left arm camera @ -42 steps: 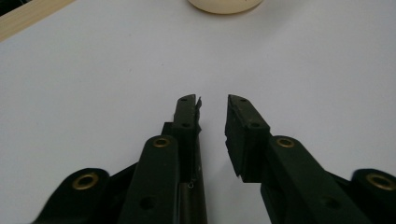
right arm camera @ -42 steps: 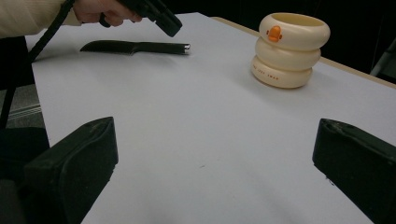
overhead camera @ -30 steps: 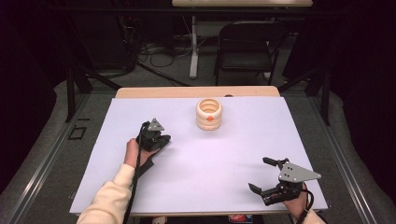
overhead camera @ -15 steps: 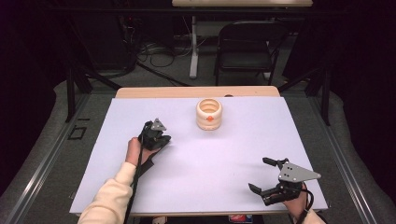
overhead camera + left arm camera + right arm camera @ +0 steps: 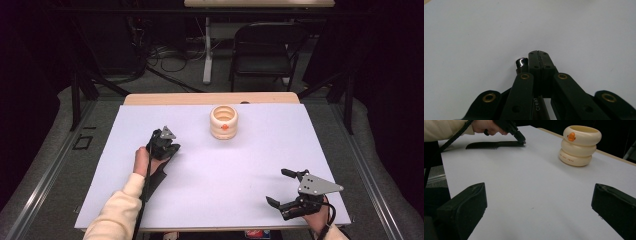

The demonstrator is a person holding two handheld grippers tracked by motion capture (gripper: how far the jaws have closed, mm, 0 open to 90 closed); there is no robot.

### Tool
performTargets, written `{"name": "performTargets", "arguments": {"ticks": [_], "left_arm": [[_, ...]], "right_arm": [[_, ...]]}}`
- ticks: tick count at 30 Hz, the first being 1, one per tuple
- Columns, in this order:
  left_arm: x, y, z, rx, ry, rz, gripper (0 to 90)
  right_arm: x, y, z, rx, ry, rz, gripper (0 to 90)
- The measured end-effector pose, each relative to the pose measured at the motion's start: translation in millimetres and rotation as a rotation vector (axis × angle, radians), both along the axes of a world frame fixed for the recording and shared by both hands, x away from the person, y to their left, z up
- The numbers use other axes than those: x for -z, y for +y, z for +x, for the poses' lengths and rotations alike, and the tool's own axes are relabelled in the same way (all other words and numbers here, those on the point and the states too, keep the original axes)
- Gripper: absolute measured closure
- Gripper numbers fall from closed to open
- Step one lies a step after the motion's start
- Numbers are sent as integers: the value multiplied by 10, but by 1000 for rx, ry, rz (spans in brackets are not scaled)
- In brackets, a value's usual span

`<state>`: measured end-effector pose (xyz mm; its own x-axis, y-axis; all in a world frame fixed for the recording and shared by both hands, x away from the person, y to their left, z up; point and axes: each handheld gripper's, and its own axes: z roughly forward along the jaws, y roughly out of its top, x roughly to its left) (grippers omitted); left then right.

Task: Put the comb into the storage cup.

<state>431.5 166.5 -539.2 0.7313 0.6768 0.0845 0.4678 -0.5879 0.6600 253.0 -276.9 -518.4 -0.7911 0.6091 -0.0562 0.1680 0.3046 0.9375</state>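
At the left of the white table sheet (image 5: 125,150), the person's left hand (image 5: 141,160), in a cream sleeve (image 5: 117,216), held the left gripper (image 5: 166,145) tipped down so that its black jaws met the sheet. In the left gripper view those jaws were pressed together, pad against pad, with nothing caught between them, and a small shiny black knob (image 5: 521,62) sat just beside their tip on the sheet. The right gripper view showed that same left gripper (image 5: 521,141) with its closed tip touching one end of a flat black comb-like strip with a toothed edge (image 5: 491,144), which lay flat on the sheet under the hand; whether the tip pressed on the strip or merely rested beside it could not be told.

Farther right and toward the far edge stood a cream ribbed plastic cup with an orange mark on its side (image 5: 224,121), built like three stacked rings, upright and open at the top, well apart from both grippers. In the right gripper view the cup (image 5: 579,145) stood ahead and to the right.

At the near right corner of the sheet the right gripper (image 5: 283,188), topped by its grey three-cornered plate (image 5: 317,184), hovered just above the surface. Its jaws were spread wide and held nothing between them.
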Motion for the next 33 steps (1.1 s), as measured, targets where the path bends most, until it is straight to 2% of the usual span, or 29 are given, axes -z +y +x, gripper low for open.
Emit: {"name": "performTargets", "arguments": {"ticks": [10,20,33], "left_arm": [[18,66,22,-43,-12,0,900],[31,112,31,-91,-30,18,900],[48,180,41,-136,-36,24,900]], "right_arm": [[-1,1,-1,1,1,-3,0],[-1,2,0,3,2,-6,0],[-1,2,1,4,1,-8,0]]}}
